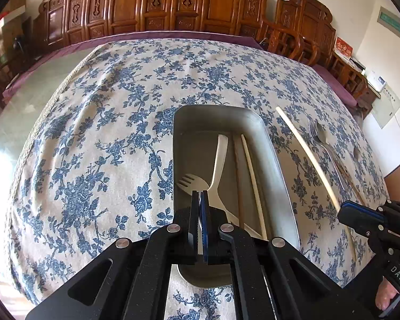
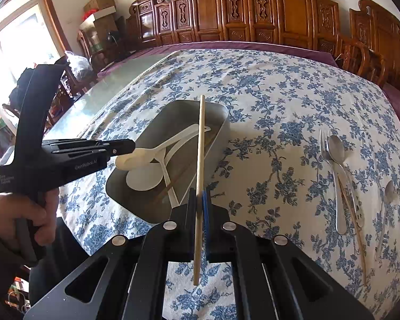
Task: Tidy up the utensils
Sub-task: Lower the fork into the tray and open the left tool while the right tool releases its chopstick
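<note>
Right wrist view: table (image 2: 280, 101) partly sorted. Tray (image 2: 224, 114) already loaded with white spoons, fork, chopsticks. Metal fork and spoons (image 2: 336, 149) left outside. Chopstick (image 2: 200, 176) clamped in right gripper (image 2: 199, 200) jaws beside tray. Left gripper (image 1: 200, 200) jaws closed, nothing held.

— What sort of place is this?
— A home, a dining room. A big table (image 2: 280, 101) wears a flowery cloth (image 1: 93, 133). Carved wooden chairs (image 1: 173, 2) stand along the wall, and boxes (image 2: 100, 5) sit in a corner.
</note>
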A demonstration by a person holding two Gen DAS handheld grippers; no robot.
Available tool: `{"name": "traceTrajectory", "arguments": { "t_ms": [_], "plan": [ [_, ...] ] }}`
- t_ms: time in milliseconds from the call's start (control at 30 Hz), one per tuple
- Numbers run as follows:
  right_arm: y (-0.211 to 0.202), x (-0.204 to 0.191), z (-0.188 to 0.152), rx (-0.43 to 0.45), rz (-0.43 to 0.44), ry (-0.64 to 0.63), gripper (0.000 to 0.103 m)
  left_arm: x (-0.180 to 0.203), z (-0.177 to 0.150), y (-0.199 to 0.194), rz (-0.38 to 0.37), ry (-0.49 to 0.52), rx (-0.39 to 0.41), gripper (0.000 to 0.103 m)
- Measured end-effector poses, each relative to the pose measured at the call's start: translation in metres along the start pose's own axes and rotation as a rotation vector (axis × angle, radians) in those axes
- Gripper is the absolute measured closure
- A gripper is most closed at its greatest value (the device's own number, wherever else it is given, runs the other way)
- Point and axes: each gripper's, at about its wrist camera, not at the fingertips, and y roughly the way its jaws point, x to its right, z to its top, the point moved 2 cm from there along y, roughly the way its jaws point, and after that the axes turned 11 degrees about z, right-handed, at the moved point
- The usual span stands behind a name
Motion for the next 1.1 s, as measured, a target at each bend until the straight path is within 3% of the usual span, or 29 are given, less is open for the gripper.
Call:
{"name": "traceTrajectory", "arguments": {
  "t_ms": [367,767,1100],
  "plan": [
    [0.015,-0.002,0.013,-0.005,0.03,0.02,0.097,0.003,-0.001,-0.001,-0.022,0.001,-0.012,0.102],
    [0.05,-0.012,0.027,-0.045,0.093,0.057,0.097,-0.018,0.003,-0.043,0.005,-0.004,0.066,0.102],
    [0.082,-0.012,0.026,-0.098,0.07,0.058,0.097,-0.036,0.003,-0.055,0.034,-0.013,0.08,0.102]
  ]
}}
